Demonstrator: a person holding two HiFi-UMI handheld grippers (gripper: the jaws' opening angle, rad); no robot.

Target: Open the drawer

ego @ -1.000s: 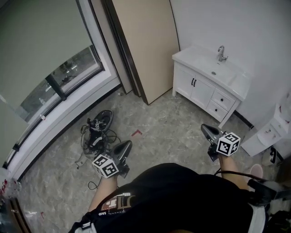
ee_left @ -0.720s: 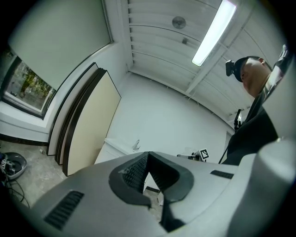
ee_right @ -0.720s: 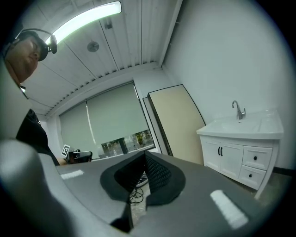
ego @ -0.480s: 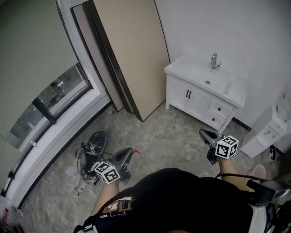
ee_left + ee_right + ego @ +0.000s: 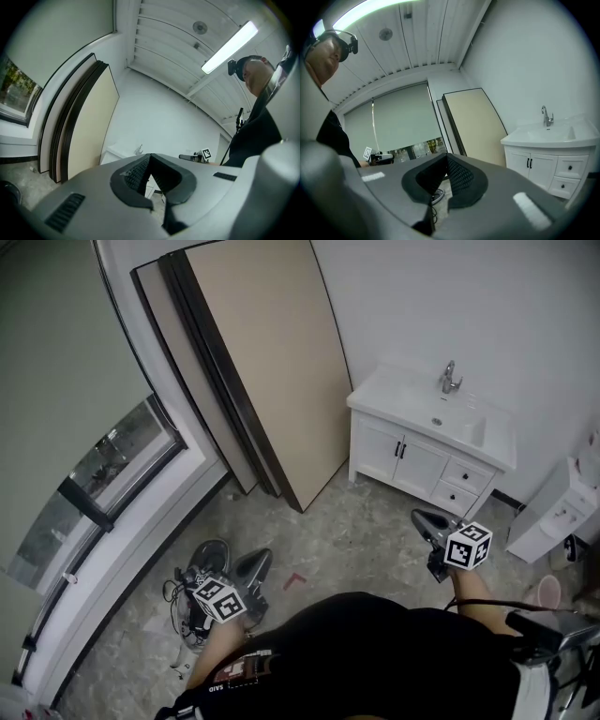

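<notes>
The left claw (image 5: 259, 562) pokes out in front of the black shirt (image 5: 375, 643), on its left side, held about level. Its jaws are pressed together with nothing between them. The right claw (image 5: 422, 517) pokes out in front of the shirt's right side, tipped a little down. Its jaws are together too, and hold nothing. The left forearm (image 5: 211, 652) and the right forearm (image 5: 469, 587) run back to the shirt.

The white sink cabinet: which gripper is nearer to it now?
Right. The right gripper is just in front of the sink cabinet, near its drawers; the left gripper is farther off, by the cables on the floor.
</notes>
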